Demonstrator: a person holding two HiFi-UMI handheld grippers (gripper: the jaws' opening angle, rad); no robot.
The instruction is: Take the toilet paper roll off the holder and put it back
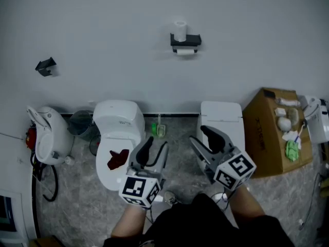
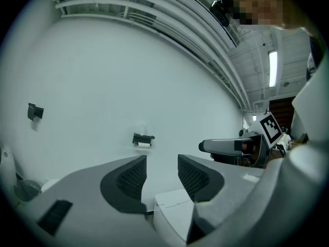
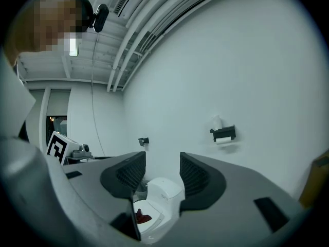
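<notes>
A black holder [image 1: 185,41] is fixed high on the white wall, with a white toilet paper roll [image 1: 179,30] standing on top of it and another roll [image 1: 185,51] hanging under it. The holder [image 2: 143,138] looks small and far off in the left gripper view, and the holder [image 3: 223,133] is off to the right in the right gripper view. My left gripper [image 1: 155,149] and right gripper [image 1: 202,137] are held level, well short of the wall. Both are open with nothing between the jaws.
A white toilet [image 1: 117,140] with something dark red in its bowl stands below left. A white cabinet [image 1: 221,122] and an open cardboard box [image 1: 276,132] of items are at the right. A urinal-like white fixture [image 1: 49,135], a bin [image 1: 81,123] and a black wall hook [image 1: 46,66] are at the left.
</notes>
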